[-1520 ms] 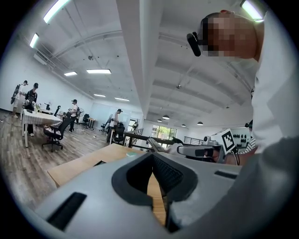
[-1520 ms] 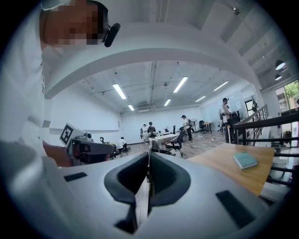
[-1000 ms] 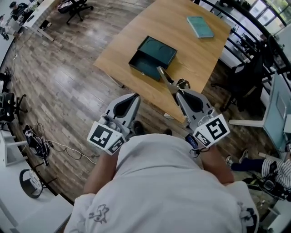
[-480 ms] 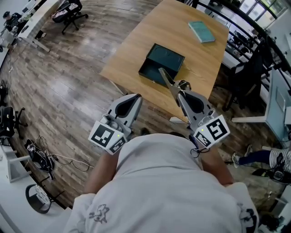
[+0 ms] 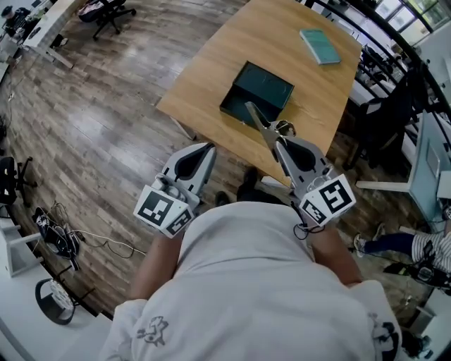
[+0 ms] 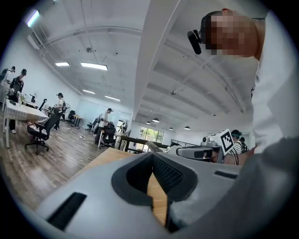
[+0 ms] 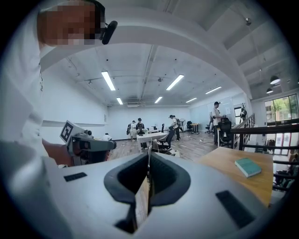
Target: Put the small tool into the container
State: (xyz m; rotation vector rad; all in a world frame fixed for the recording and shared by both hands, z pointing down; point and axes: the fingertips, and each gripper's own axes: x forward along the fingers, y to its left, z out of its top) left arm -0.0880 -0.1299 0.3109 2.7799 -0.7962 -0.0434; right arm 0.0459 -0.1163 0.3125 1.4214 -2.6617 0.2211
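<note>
A dark green open box lies on the wooden table near its front edge. My right gripper is shut on a slim metal tool whose tip sticks out over the table's edge, just short of the box. In the right gripper view the tool shows as a thin metal edge between the pads of that gripper. My left gripper is held beside it over the floor, jaws together and nothing in them; its pads frame a sliver of the table.
A teal book lies at the table's far end. Wooden floor spreads to the left, with cables and office chairs. A railing and desks stand to the right. Several people stand far off.
The table and green box have slid right and slightly lower in the head view as the person walks towards them. Both grippers keep their pose, the tool still held.
</note>
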